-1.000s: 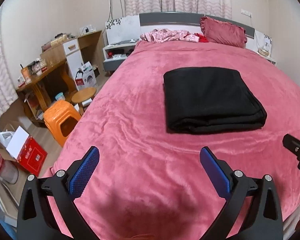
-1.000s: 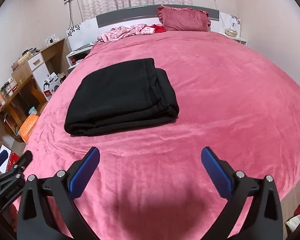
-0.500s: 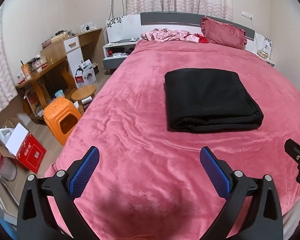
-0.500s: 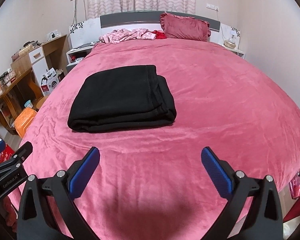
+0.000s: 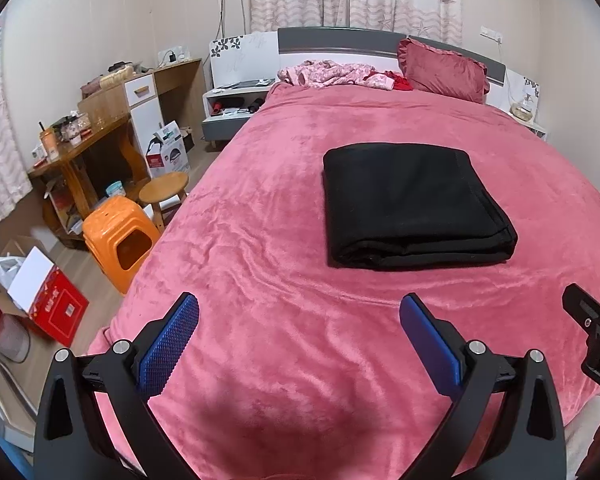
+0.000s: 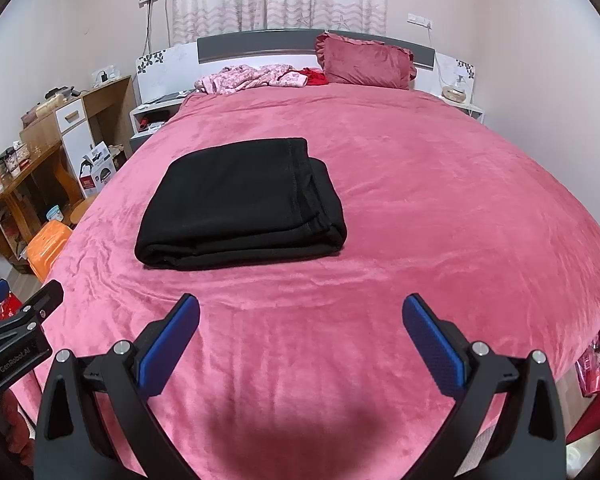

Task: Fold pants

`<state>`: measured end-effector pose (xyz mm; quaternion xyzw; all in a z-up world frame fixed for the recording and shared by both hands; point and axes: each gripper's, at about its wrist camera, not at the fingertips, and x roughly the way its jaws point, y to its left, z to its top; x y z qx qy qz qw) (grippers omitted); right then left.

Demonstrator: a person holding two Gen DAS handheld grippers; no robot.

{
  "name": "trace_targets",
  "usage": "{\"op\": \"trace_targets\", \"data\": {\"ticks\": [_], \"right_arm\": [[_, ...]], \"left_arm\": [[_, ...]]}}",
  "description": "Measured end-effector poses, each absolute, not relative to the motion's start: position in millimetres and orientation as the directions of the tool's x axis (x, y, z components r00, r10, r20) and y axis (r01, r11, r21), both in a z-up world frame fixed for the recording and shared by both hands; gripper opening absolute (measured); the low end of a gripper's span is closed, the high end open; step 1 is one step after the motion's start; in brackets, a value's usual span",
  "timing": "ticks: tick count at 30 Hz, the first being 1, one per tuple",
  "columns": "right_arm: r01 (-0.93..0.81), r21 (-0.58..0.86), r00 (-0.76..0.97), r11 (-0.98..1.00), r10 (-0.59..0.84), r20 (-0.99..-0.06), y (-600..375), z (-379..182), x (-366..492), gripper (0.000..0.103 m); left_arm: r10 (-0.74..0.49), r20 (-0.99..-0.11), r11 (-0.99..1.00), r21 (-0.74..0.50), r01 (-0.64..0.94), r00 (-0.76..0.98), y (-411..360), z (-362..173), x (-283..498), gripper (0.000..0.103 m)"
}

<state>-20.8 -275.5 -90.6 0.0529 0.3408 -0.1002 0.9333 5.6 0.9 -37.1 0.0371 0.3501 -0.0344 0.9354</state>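
The black pants (image 5: 408, 200) lie folded into a neat rectangular stack on the pink bedspread (image 5: 260, 280); they also show in the right wrist view (image 6: 240, 204). My left gripper (image 5: 298, 320) is open and empty, hovering over the bed's near end, well short of the pants. My right gripper (image 6: 300, 320) is open and empty too, at a similar distance. The right gripper's body shows at the right edge of the left wrist view (image 5: 592, 328). The left gripper's body shows at the left edge of the right wrist view (image 6: 16, 332).
A red pillow (image 5: 444, 68) and crumpled pink clothes (image 5: 332, 74) lie at the headboard. Left of the bed stand an orange stool (image 5: 118, 240), a round wooden stool (image 5: 164, 186), a cluttered desk (image 5: 84, 140) and a red box (image 5: 48, 304). A nightstand (image 6: 460, 96) is at the right.
Both grippers have drawn back and risen from the folded pants, which look smaller and farther away now. The pants have not moved.
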Motion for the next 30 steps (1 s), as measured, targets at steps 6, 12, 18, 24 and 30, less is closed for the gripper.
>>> {"op": "trace_targets", "data": {"ticks": [6,12,18,24,30], "right_arm": [[0.234,0.032,0.749,0.972,-0.159,-0.643,-277.2,-90.2,-20.9,0.101],[0.235,0.034,0.748,0.971,-0.158,-0.644,-277.1,-90.7,-21.0,0.101],[0.233,0.035,0.749,0.972,-0.156,-0.644,-277.4,-90.9,-21.0,0.101],[0.234,0.039,0.746,0.972,-0.153,-0.648,-277.7,-91.3,-20.8,0.101],[0.234,0.041,0.745,0.971,-0.152,-0.65,-276.9,-91.8,-21.2,0.101]], "left_arm": [[-0.038,-0.671,0.996,0.034,0.082,0.74,4.1,-39.8,7.7,0.1],[-0.05,-0.686,0.997,0.014,0.082,0.726,6.4,-42.1,9.1,0.1],[-0.057,-0.679,0.996,0.013,0.091,0.732,4.9,-40.7,6.8,0.1],[-0.052,-0.669,0.995,0.03,0.096,0.742,2.5,-40.2,4.9,0.1],[-0.054,-0.672,0.995,0.029,0.099,0.739,1.8,-41.4,6.3,0.1]]}}
